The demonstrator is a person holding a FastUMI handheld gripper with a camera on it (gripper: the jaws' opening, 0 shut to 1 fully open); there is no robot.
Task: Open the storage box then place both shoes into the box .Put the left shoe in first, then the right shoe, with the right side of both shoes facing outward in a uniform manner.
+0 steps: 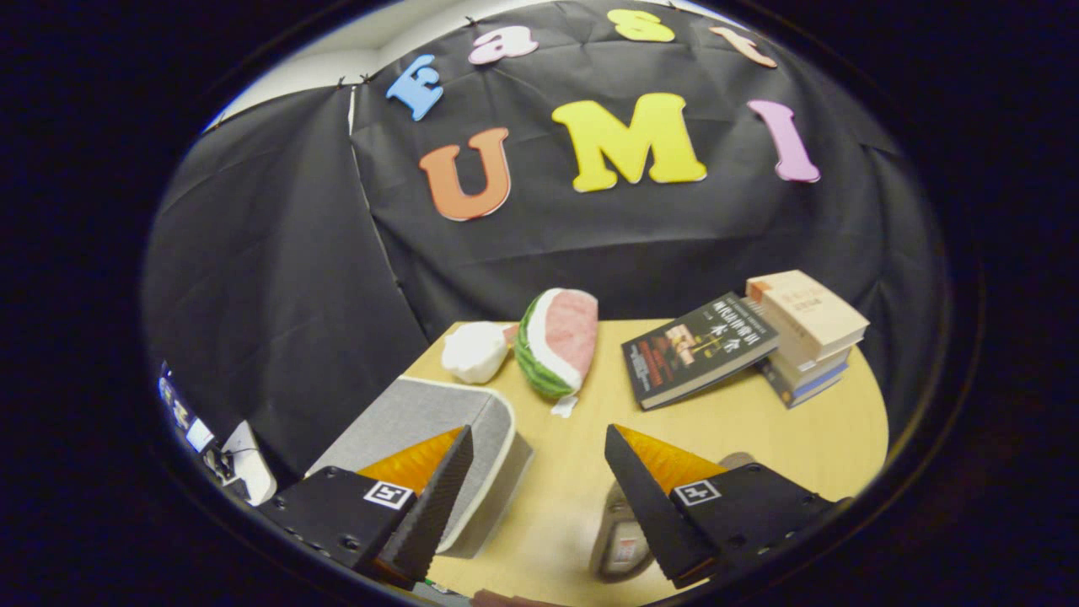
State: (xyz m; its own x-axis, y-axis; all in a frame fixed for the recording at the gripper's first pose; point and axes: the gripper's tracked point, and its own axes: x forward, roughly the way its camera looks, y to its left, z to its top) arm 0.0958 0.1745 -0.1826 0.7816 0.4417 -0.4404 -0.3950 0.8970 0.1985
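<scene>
The gripper [535, 489] hangs above the table with its fingers spread wide and nothing held between them, just bare tabletop showing in the gap. Under the left finger sits the storage box [438, 421], a grey fabric-covered box with a pale rim, its lid down and flat; the fingertip overlaps its near corner, though I cannot tell whether it touches. Just beside and partly beneath the right finger lies a shoe [622, 539], greyish, its insole showing, mostly hidden by the finger. The wooden table [759, 430] runs on ahead, round-edged. Beyond the box lies a white plush lump [475, 351], and touching it on the right a watermelon-slice plush toy [558, 341], green rind and pink face, standing on edge. Further right, a dark-covered book [698, 347] lies with one edge leaning on a stack of books [805, 333] at the table's far side.
</scene>
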